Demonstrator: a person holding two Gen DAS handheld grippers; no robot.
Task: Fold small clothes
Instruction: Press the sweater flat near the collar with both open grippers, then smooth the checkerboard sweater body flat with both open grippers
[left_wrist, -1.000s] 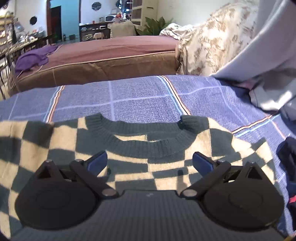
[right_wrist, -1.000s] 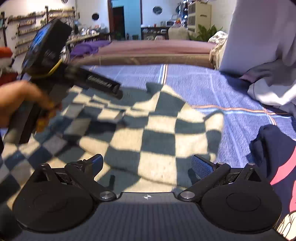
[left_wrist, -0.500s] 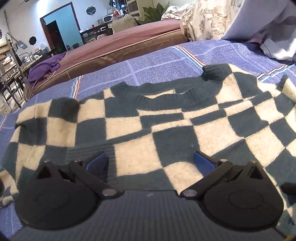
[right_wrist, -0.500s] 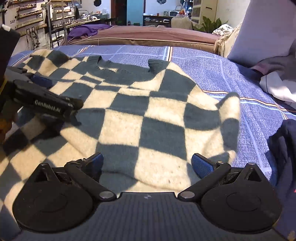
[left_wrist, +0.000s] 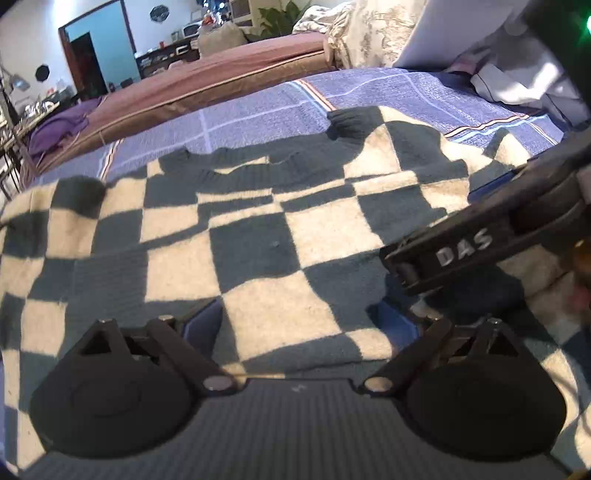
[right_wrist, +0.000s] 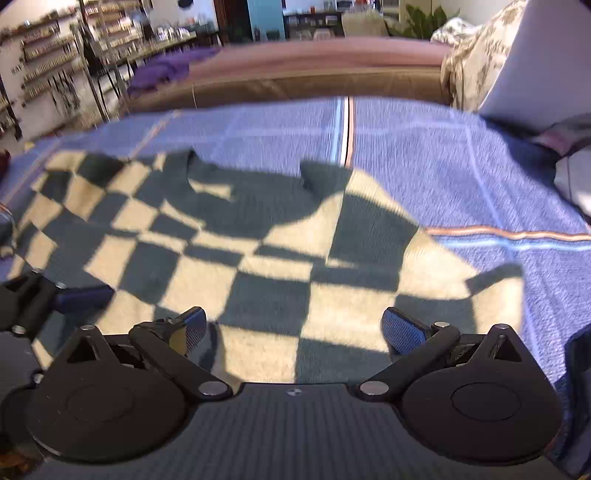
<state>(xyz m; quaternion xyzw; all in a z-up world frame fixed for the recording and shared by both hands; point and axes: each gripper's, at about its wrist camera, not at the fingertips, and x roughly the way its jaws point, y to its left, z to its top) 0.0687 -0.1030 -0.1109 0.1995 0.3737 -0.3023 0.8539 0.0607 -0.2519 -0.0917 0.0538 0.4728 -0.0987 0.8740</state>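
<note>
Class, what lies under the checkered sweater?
The checkered sweater lies spread on a blue plaid bedspread, visible around it. Whatever sits directly beneath the knit is covered and cannot be seen.

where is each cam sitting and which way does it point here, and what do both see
Left wrist: on the left gripper, low over the checkered sweater, facing its dark collar and the far room; own open fingers show below, and the right gripper crosses in at right.
Right wrist: on the right gripper, over the sweater's right side, facing the blue plaid bedspread; own open fingers show, and the left gripper pokes in at left.
Shared: sweater, collar, bedspread, brown mattress, each other's gripper.
</note>
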